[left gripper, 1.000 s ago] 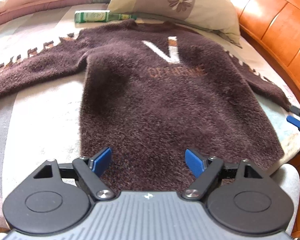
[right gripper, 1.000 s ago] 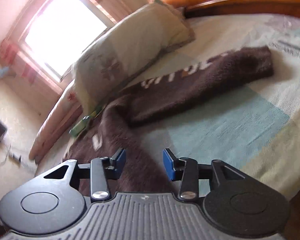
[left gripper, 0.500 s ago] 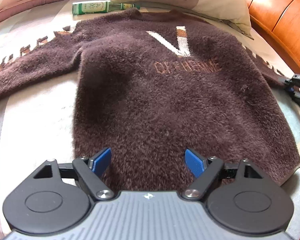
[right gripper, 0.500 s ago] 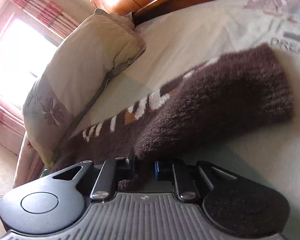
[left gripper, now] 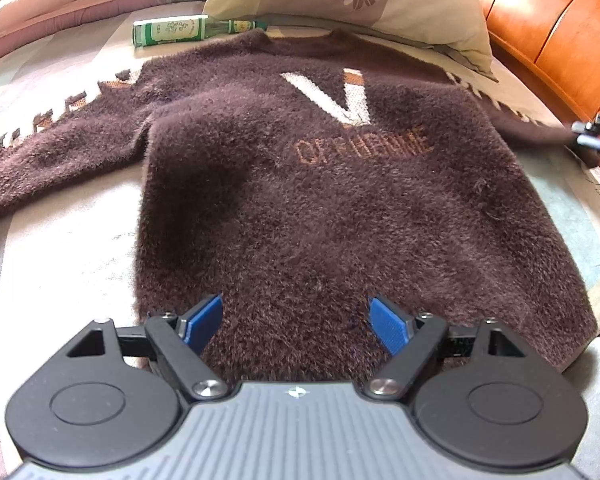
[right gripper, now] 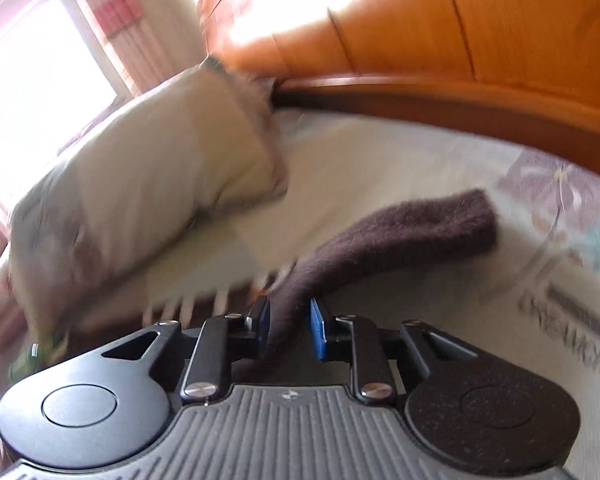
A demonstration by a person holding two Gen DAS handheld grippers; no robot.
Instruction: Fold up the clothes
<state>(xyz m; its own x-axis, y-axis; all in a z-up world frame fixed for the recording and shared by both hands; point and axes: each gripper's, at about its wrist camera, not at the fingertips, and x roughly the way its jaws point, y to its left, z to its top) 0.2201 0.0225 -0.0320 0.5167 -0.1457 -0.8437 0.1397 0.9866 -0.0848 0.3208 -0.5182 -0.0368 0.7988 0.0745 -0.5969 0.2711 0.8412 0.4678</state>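
Left wrist view: left tool (left gripper: 296, 316) released, blue fingers spread wide and hovering just above the hem of a brown fuzzy sweater (left gripper: 332, 208). Spread face-up on the bed (left gripper: 60, 264) ahead of the tool, body flat, white V and orange lettering showing, collar at the far end by a pillow (left gripper: 340, 4). One sleeve (left gripper: 56, 148) stretched out far to the tool's left, lying flat on the sheet; the other running off to the tool's right, where the tip of the right tool (left gripper: 596, 136) meets it. Green bottle (left gripper: 180, 30) beyond the collar, ahead and slightly left. Right wrist view, somewhat blurred: right tool (right gripper: 288, 324) clenched on the right sleeve (right gripper: 400, 232), fabric pinched between the blue fingers, cuff end draped ahead and to the tool's right on the sheet, wooden headboard (right gripper: 420, 32) further ahead. Judging by this: no fold visible in the body, both sleeves out to the sides, so most of the folding left; step in hand likely bringing the gripped sleeve in across the chest, then the opposite sleeve and the body.
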